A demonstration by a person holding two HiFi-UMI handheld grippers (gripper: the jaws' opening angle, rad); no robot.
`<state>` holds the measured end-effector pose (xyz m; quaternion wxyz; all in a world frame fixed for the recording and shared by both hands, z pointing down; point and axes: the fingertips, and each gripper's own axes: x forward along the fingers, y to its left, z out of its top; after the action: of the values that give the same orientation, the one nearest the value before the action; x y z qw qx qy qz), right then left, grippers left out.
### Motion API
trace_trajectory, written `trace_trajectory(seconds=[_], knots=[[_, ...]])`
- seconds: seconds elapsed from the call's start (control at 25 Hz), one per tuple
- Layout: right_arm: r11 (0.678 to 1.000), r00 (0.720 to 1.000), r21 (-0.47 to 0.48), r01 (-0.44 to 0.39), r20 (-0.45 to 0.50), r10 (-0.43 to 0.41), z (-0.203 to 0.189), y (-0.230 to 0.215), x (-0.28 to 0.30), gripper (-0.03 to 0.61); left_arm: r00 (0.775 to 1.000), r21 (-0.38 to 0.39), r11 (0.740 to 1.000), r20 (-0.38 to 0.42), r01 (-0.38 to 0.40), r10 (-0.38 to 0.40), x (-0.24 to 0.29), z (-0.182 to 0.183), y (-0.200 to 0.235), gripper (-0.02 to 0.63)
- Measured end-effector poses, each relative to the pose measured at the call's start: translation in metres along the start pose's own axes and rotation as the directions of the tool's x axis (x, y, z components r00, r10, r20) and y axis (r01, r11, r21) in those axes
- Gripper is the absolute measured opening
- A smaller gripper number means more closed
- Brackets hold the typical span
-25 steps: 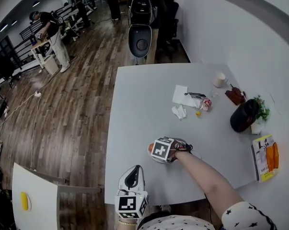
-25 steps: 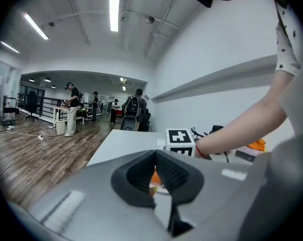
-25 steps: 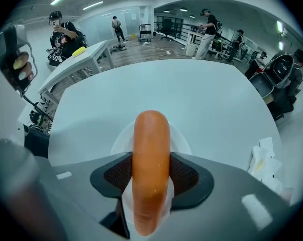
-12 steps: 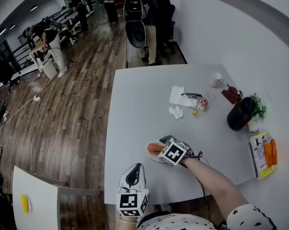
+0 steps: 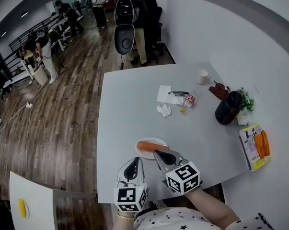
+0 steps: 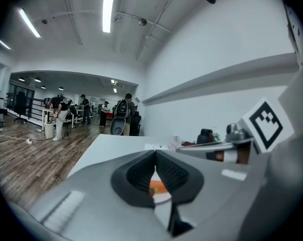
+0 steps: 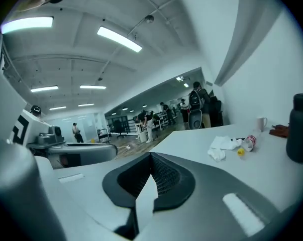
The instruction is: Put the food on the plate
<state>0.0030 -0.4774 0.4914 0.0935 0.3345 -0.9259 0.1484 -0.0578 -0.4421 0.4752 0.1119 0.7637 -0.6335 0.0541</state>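
Already the orange food (image 5: 151, 146) lies on the plate (image 5: 145, 154); placing looks finished. Left gripper (image 5: 134, 161) and right gripper (image 5: 157, 154): jaws together, empty. Next, I'd hold clear.

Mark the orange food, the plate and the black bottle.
orange food (image 5: 151, 146): head view, middle of its length.
plate (image 5: 151, 139): head view, bare far rim.
black bottle (image 5: 227, 110): head view, middle of its body.
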Motion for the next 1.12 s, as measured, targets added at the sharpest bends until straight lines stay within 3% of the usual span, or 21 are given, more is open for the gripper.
trace_trajectory(seconds=[0.12, 0.4, 1.12], knots=[[0.998, 0.999, 0.045, 0.037, 0.023, -0.038, 0.0, 0.0, -0.019, -0.002, 1.0, -0.003, 1.0, -0.01, 0.0, 0.0, 0.002, -0.001, -0.004, 0.008], [0.998, 0.998, 0.002, 0.064, 0.029, -0.064, 0.008, -0.001, -0.03, -0.003, 0.999, 0.002, 1.0, -0.036, 0.004, -0.004, 0.004, 0.001, -0.013, 0.008], [0.999, 0.999, -0.014, 0.042, 0.026, -0.041, 0.01, 0.002, -0.028, -0.003, 0.999, -0.004, 1.0, -0.049, -0.012, 0.012, 0.008, 0.003, -0.013, 0.008]])
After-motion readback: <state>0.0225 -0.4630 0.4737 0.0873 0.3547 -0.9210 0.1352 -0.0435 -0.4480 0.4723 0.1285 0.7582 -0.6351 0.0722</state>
